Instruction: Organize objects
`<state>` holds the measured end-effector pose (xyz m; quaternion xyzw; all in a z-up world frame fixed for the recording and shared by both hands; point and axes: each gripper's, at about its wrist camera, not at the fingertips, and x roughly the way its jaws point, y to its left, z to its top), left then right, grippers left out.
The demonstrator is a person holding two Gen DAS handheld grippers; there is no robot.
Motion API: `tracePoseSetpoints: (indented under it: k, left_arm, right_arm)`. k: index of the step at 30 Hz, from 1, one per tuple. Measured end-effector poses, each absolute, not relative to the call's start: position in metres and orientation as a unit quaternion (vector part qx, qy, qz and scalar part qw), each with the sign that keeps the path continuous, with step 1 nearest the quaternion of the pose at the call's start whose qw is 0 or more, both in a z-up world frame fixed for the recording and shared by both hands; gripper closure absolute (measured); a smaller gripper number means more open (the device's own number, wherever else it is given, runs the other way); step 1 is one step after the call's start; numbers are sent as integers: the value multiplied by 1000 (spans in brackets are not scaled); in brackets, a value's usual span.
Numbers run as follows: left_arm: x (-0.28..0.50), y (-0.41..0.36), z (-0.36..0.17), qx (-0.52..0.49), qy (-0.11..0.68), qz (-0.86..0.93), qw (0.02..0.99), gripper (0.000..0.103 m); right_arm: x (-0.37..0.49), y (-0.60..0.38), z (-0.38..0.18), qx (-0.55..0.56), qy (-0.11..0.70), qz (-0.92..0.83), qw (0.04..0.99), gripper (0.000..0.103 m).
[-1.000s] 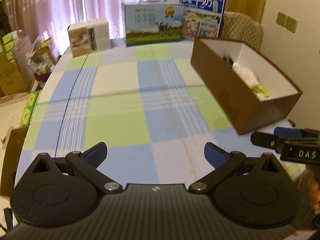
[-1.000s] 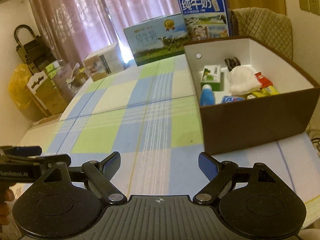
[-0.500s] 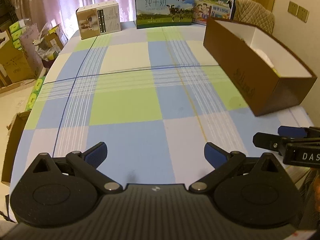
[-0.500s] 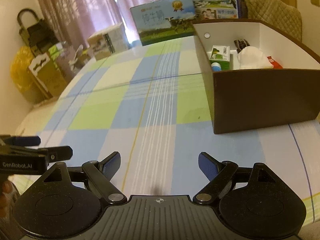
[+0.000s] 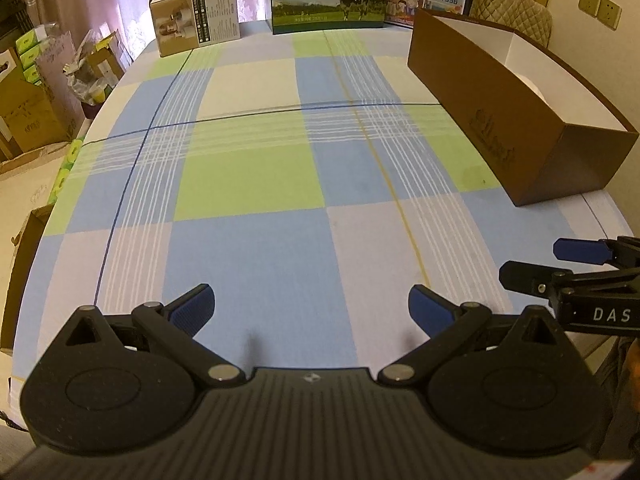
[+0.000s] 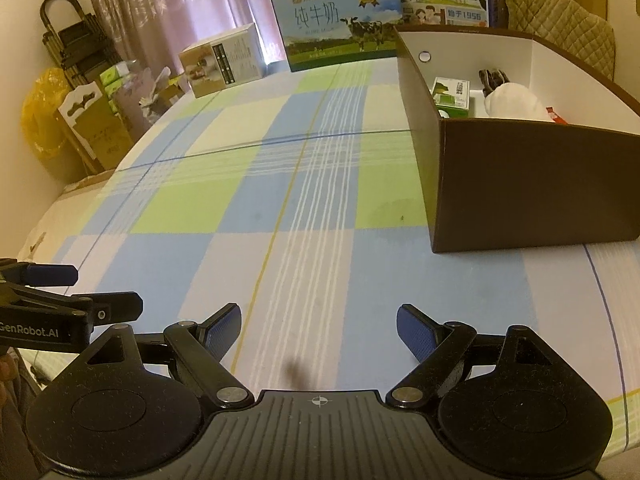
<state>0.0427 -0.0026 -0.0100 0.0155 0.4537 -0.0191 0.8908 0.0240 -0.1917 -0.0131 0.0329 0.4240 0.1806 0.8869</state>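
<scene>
Both claws, left (image 5: 310, 312) and right (image 6: 319, 330), hang spread and empty beside the brown box (image 6: 532, 184). A carton (image 6: 451, 91) and white bundle (image 6: 514, 100) lie inside it; sorting looks finished, though its floor is partly hidden.

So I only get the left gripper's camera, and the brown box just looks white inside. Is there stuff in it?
Observer: Yes. The right wrist view looks into the brown box, and a small green and white carton sits near its far end.
Operator: Anything else in there?
Observer: A white, soft-looking lump lies beside the carton, with something dark behind it.
Operator: Any red thing?
Observer: A bit of red packet peeks over the near wall; the rest is hidden.
Operator: Is my gripper holding something?
Observer: No. The left gripper is open and empty, and so is the right gripper.
</scene>
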Motion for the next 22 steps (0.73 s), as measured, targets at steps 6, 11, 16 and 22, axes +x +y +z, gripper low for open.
tracePoseSetpoints:
  k: [6, 11, 16, 22]
  left_arm:
    - [44, -2, -14, 15, 460, -16, 887, 1]
    - [45, 0, -17, 15, 465, -17, 885, 1]
    - [46, 0, -19, 13, 469, -17, 883, 1]
    - [47, 1, -22, 8, 473, -21, 881, 1]
  right_arm:
    - [25, -191, -15, 32, 428, 182, 885, 21]
    - [27, -192, -16, 32, 431, 181, 883, 21]
    - [27, -192, -17, 32, 433, 181, 883, 21]
    - [27, -192, -17, 33, 433, 181, 882, 21]
